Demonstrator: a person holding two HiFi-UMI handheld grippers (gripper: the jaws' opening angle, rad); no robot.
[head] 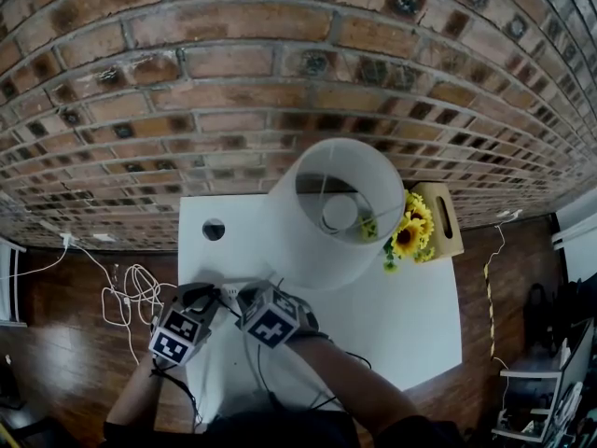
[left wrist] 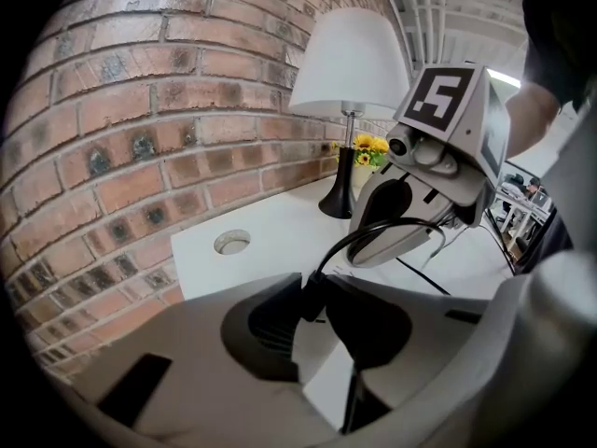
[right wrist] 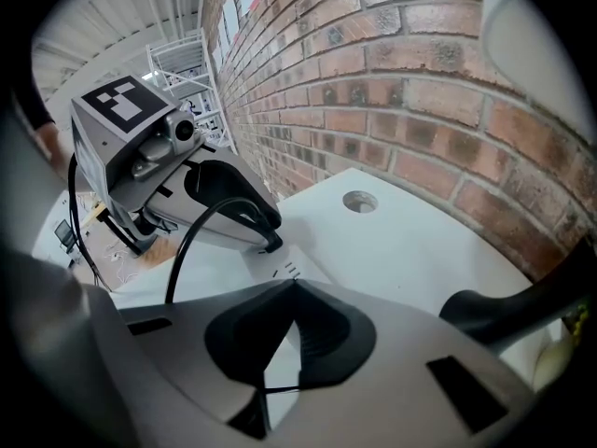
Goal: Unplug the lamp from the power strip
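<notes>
The lamp with its wide white shade stands at the back of the white table. At the table's front left lies the white power strip, with both grippers at it. My left gripper is shut on the black plug, which sits on the strip. The black cord arcs up from the plug. My right gripper faces it, fingertips meeting at the strip's slotted face. Nothing shows gripped between them.
A round cable hole is near the table's back left corner. Sunflowers in a wooden box stand right of the lamp. A brick wall runs behind the table. White cables lie on the wooden floor at left.
</notes>
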